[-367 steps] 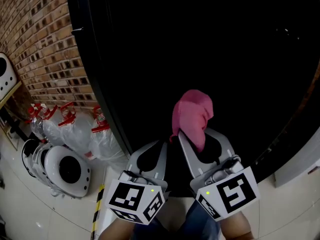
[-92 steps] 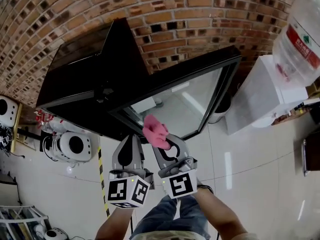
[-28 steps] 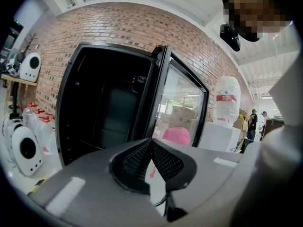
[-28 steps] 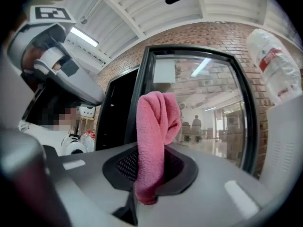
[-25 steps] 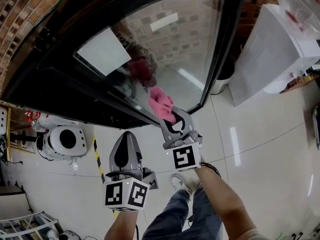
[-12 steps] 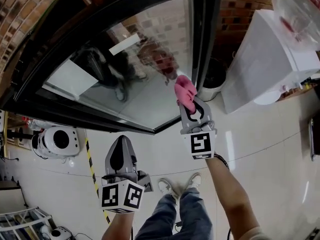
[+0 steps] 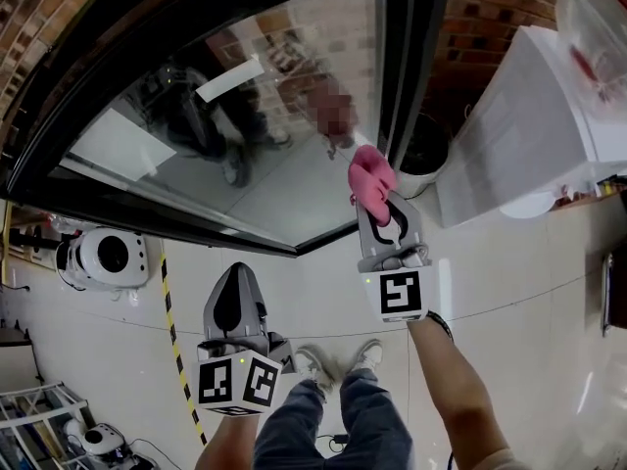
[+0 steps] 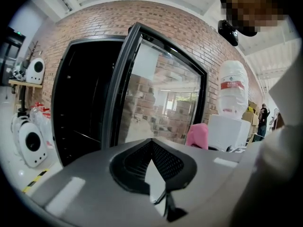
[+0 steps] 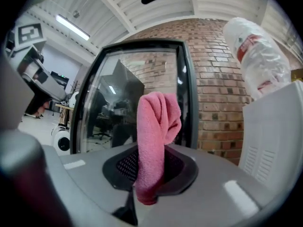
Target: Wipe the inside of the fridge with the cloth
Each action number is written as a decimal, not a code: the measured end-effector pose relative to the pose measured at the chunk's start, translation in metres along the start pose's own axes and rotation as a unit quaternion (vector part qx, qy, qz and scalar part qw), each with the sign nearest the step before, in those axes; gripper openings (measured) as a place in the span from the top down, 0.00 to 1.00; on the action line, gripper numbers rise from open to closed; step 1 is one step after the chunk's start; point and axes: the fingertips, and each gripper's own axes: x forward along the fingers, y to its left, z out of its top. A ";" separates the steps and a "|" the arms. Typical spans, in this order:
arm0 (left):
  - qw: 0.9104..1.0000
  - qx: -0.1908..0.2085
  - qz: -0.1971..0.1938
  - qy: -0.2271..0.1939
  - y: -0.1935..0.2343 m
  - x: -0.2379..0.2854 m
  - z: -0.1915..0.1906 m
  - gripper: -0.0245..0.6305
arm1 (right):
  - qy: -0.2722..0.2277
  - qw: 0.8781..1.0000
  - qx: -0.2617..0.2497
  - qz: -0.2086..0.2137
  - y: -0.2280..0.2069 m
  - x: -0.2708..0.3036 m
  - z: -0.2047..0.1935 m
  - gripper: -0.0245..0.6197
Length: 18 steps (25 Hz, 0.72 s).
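The fridge is black, with a glass door (image 7: 245, 116) in a black frame. In the left gripper view the door (image 8: 161, 103) stands ajar, and the dark inside (image 8: 80, 108) shows to its left. My right gripper (image 7: 377, 204) is shut on a pink cloth (image 7: 370, 182), held up by the door's right edge near its lower corner. In the right gripper view the cloth (image 9: 156, 126) sticks up out of the shut jaws in front of the glass. My left gripper (image 7: 235, 302) hangs lower over the floor, shut and holding nothing.
A white water dispenser (image 7: 519, 125) with a large bottle (image 7: 598, 27) stands right of the fridge, with a dark bin (image 7: 423, 150) between them. A white round machine (image 7: 103, 258) sits on the floor at left beside yellow-black tape (image 7: 171, 331). Brick wall lies behind.
My right gripper carried the pink cloth rightward, from the door's lower edge to its right edge. The left gripper stayed low and shut.
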 end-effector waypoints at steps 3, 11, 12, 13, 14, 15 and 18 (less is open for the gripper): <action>1.000 0.000 0.004 -0.004 0.012 0.003 -0.009 0.94 | 0.015 0.999 -0.017 0.045 0.046 -0.010 0.007 0.87; 1.000 -0.003 0.009 -0.010 0.061 0.012 -0.048 0.94 | 0.004 0.992 0.054 0.113 0.167 -0.004 0.008 0.87; 1.000 -0.003 0.010 -0.013 0.068 0.012 -0.051 0.94 | 0.001 0.991 0.054 0.120 0.181 -0.001 0.007 0.87; 1.000 -0.003 0.011 -0.015 0.076 0.012 -0.053 0.94 | -0.004 0.990 0.054 0.128 0.193 0.002 0.006 0.87; 1.000 -0.002 0.012 -0.016 0.082 0.014 -0.056 0.94 | -0.009 0.989 0.056 0.135 0.205 0.005 0.005 0.87; 1.000 0.001 0.013 -0.016 0.088 0.016 -0.058 0.94 | -0.013 0.988 0.060 0.143 0.214 0.008 0.004 0.87; 1.000 0.018 0.009 -0.013 0.099 0.023 -0.063 0.94 | -0.012 0.983 0.082 0.165 0.230 0.015 0.000 0.87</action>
